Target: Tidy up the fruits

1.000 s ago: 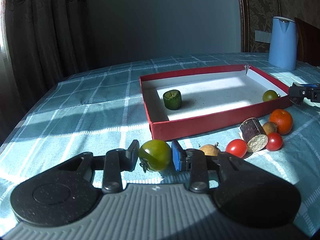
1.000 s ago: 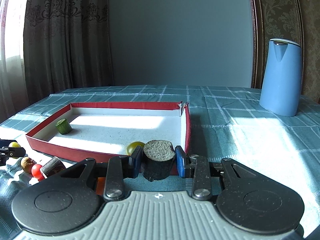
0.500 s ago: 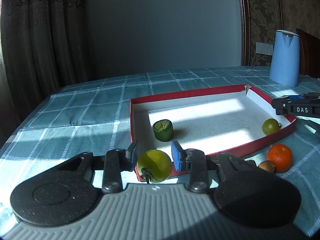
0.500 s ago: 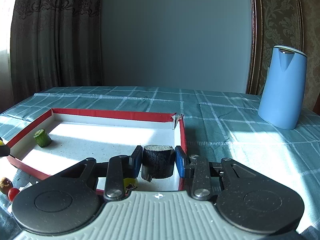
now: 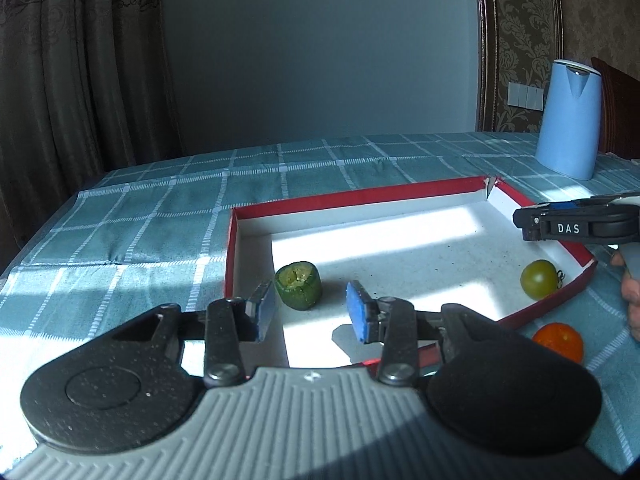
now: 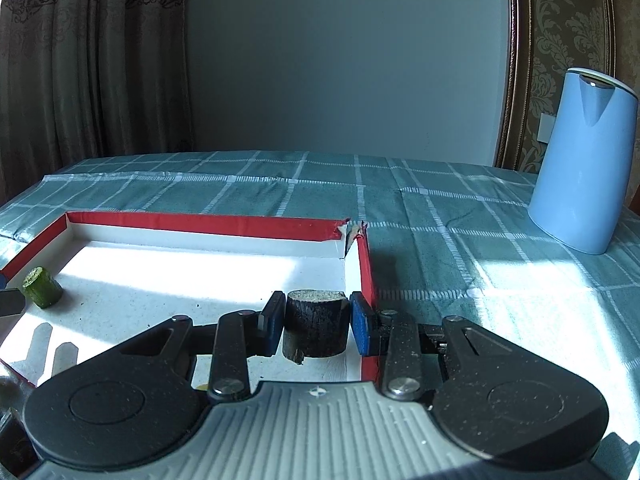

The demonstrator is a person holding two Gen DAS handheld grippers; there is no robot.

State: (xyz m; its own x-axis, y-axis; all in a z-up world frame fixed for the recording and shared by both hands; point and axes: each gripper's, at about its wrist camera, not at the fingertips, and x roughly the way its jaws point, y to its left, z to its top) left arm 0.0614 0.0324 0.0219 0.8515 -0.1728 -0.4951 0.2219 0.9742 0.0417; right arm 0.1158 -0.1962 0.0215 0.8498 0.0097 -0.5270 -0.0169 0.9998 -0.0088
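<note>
A red tray with a white floor (image 5: pixel 400 194) (image 6: pixel 200 222) lies on the checked tablecloth. My left gripper (image 5: pixel 312 312) is open and empty above the tray's near left part, just in front of a green cucumber stub (image 5: pixel 299 290) (image 6: pixel 41 292). The green tomato it carried is out of sight. Another green tomato (image 5: pixel 539 278) lies in the tray's right corner. My right gripper (image 6: pixel 316 324) (image 5: pixel 576 226) is shut on a dark cut cylinder (image 6: pixel 316 328) over the tray's right side.
A blue kettle (image 5: pixel 568 120) (image 6: pixel 580 160) stands at the back right on the cloth. An orange mandarin (image 5: pixel 560 340) lies on the cloth outside the tray's near right wall. Curtains hang behind the table at the left.
My left gripper moved forward over the tray and opened; the green tomato it held is gone from its jaws. My right gripper carried the dark cylinder further over the tray.
</note>
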